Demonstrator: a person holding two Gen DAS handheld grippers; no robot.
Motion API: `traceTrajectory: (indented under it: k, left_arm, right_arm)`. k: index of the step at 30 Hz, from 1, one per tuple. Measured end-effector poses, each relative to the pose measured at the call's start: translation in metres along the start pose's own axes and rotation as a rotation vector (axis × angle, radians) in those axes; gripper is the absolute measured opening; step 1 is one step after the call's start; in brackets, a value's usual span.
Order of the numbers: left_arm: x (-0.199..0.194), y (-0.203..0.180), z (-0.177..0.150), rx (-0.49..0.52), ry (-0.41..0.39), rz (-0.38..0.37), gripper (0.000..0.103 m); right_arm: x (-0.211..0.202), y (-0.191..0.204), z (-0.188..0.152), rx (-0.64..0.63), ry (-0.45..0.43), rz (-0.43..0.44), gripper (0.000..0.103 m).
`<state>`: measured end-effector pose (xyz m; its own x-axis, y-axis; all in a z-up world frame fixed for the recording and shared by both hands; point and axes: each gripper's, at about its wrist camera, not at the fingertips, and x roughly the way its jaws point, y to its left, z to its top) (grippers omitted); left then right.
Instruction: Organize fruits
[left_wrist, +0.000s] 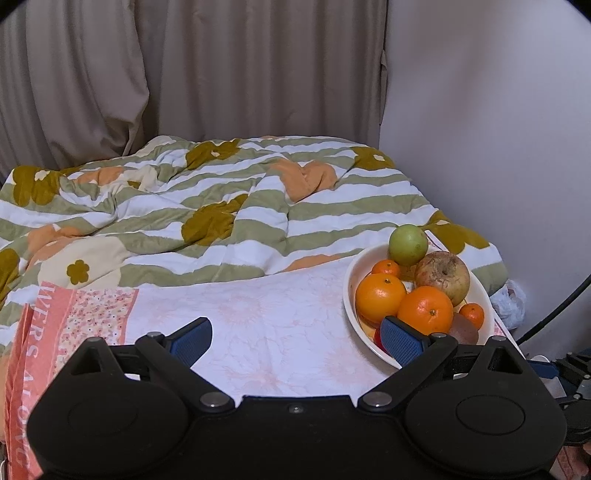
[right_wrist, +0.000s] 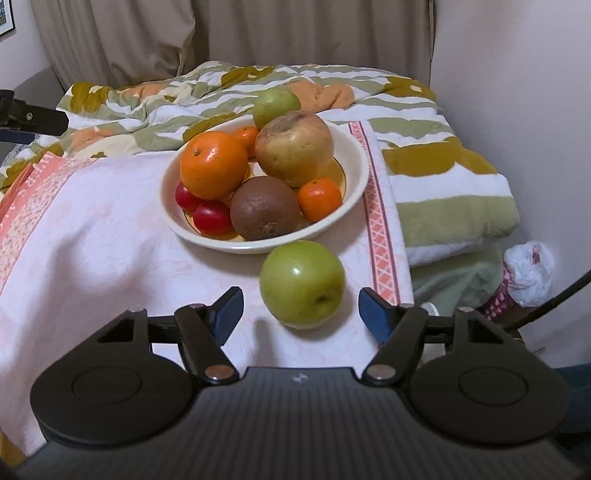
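Black tool (right_wrist: 301, 312) bodies, blue ribbed pads (left_wrist: 400, 339).

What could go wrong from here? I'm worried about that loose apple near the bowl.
The green apple lies loose on soft cloth between the right gripper's open jaws, so a nudge may roll it. The bowl is heaped: adding it could dislodge the brown apple or small tangerine.

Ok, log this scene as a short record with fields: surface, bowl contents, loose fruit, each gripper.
surface: white and pink cloth over a bed
bowl: cream bowl, piled with fruit
bowl contents: large orange, brownish apple, kiwi, two small red fruits, mandarins, a green fruit at the back
loose fruit: green apple on the cloth, outside the bowl
right gripper: open, fingers either side of the green apple, apart from it
left gripper: open, empty
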<state>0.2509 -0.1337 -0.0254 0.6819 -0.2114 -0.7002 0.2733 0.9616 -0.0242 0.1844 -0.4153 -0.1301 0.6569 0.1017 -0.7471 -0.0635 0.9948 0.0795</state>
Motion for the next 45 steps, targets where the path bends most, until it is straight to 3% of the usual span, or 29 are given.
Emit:
traceTrajectory:
  k: [4,9,21,28,35,45]
  left_arm:
    - [0.0,0.001,0.0,0.0,0.002,-0.001,0.1]
    - [0.0,0.001,0.0,0.001,0.002,0.0,0.1]
    - [0.0,0.008,0.0,0.005,0.004,-0.015,0.1]
    - [0.0,0.009,0.004,0.013,-0.003,-0.035,0.1]
    - [0.004,0.013,0.009,0.027,-0.004,-0.046,0.1]
    - [0.017,0.023,0.017,0.044,0.011,-0.053,0.1]
  right_arm:
    - [0.007,0.002,0.006,-0.003,-0.005,-0.007,0.084]
    - [0.015,0.002,0.008,-0.008,0.016,-0.038,0.071]
    - [0.003,0.001,0.019,0.002,-0.001,-0.036,0.07]
    - [-0.014,0.011,0.053,0.009,-0.101,-0.007,0.07]
    - [-0.004,0.024,0.095,0.005,-0.154,0.02,0.07]
    - [0.048,0.051,0.134,-0.038,-0.128,0.025,0.07]
